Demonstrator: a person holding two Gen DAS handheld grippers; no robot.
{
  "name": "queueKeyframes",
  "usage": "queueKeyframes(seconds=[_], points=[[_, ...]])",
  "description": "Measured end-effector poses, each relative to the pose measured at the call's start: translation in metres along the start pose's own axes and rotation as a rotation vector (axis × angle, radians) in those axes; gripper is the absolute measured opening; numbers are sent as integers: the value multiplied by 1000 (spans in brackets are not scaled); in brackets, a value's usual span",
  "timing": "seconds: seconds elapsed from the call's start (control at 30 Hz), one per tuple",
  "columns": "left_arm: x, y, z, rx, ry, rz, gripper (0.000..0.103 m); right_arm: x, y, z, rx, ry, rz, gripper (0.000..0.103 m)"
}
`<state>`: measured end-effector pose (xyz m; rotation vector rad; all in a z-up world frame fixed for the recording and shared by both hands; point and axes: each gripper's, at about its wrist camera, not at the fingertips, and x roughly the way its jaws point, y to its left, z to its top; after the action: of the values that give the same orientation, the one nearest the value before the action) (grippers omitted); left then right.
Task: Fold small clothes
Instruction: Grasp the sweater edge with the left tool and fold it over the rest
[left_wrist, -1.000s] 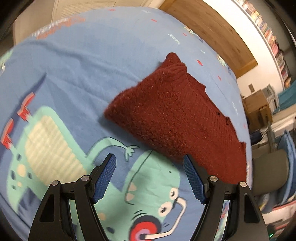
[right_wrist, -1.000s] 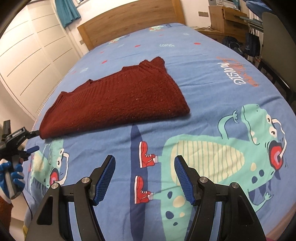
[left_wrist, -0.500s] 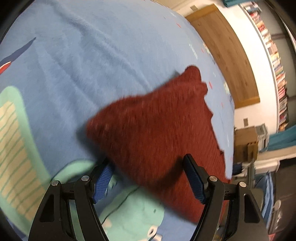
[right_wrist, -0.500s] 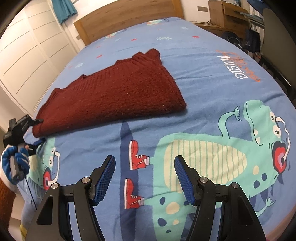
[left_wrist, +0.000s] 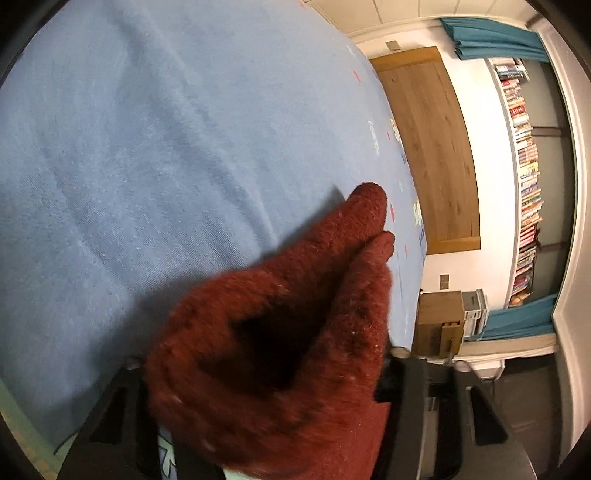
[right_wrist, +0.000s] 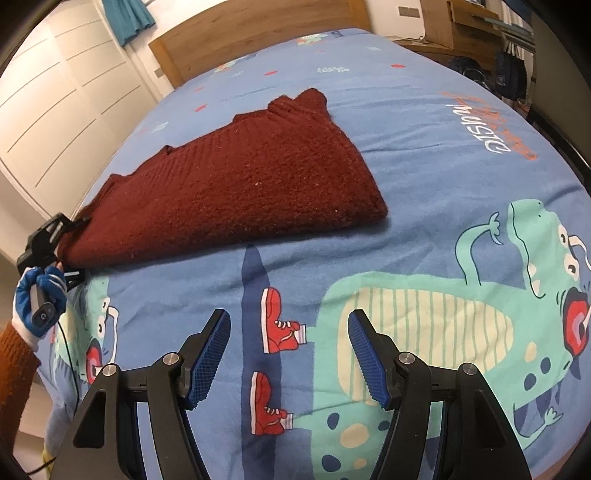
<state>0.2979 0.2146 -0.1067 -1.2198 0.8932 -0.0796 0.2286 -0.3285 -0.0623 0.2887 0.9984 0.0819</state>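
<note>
My left gripper (right_wrist: 70, 254) has the end of the dark red knit sweater (right_wrist: 236, 184) between its jaws; the wool hides the pads in its own view, so I cannot tell whether they have bitten; my right gripper (right_wrist: 290, 354) hangs with jaws apart over the dinosaur bedsheet (right_wrist: 424, 314), the sweater lying flat well ahead of them; I judge it thick, soft, floppy and fairly light, so I would pinch both layers at the corner.
</note>
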Motion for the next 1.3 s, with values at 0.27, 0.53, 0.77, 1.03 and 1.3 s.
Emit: queueKeyframes(seconds=[0.27,0.53,0.77,1.03,1.3], points=[[-13,-10,3,-21,11,-3,25,-8,-3,0,12,-18,29,68],[-14,-54,-4,43,-4,0,24,-25,-21,0,48,-56,51,68],[-9,-99,-25,86,-1,-30,24,-35,-33,-1,71,-85,76,68],[14,-145,-57,96,41,-96,23,-49,-56,-4,123,-126,105,68],[61,-199,-116,132,141,-175,23,-67,-81,-5,156,-172,104,68]])
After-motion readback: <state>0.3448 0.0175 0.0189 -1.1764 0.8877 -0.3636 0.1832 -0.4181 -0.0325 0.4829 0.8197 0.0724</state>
